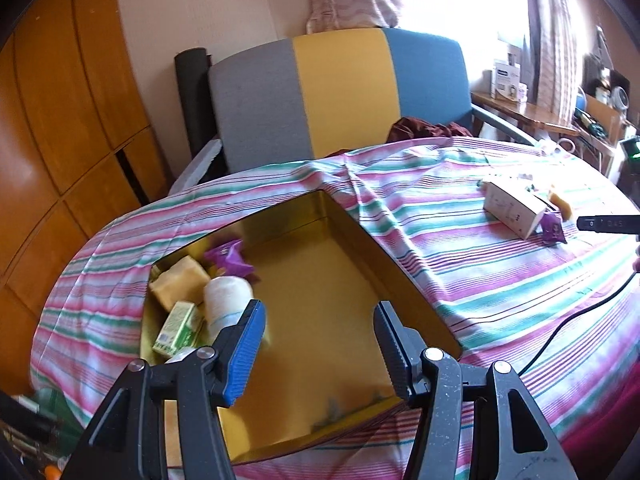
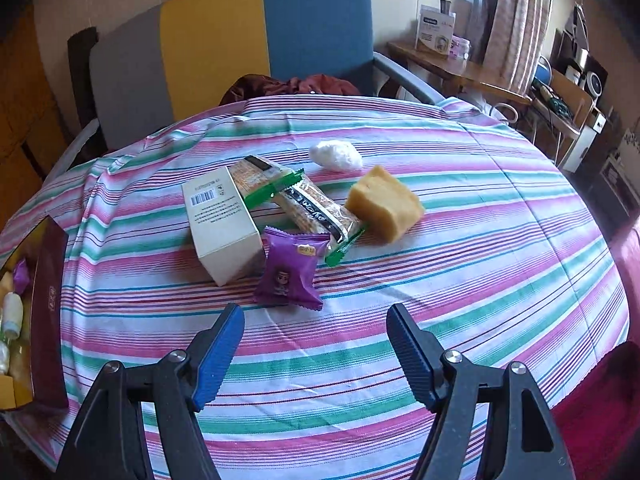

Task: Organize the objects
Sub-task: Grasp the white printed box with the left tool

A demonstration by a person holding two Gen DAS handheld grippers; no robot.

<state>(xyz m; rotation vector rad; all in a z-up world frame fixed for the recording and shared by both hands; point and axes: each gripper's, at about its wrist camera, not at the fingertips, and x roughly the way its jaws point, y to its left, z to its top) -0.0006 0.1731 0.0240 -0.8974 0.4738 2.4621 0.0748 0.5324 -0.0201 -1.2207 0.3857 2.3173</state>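
Hovering half-open and empty, the left claw (image 1: pixel 318 346) overlooks the gold box (image 1: pixel 320 280) holding snacks at its left end, while the right claw (image 2: pixel 316 350), also empty, faces the upright purple packet (image 2: pixel 290 270).

A lived-in home room: striped cloth (image 2: pixel 400 320) over the tabletop, a tricolour armchair (image 2: pixel 224 40) behind, curtains (image 2: pixel 516 20) far right.

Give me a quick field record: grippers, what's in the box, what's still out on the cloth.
left gripper: open, empty, over the gold box
right gripper: open, empty, over the striped cloth
in box: purple packet, white roll, green carton, yellow block
on cloth: white carton, purple snack packet, cracker packs, yellow sponge, white wad
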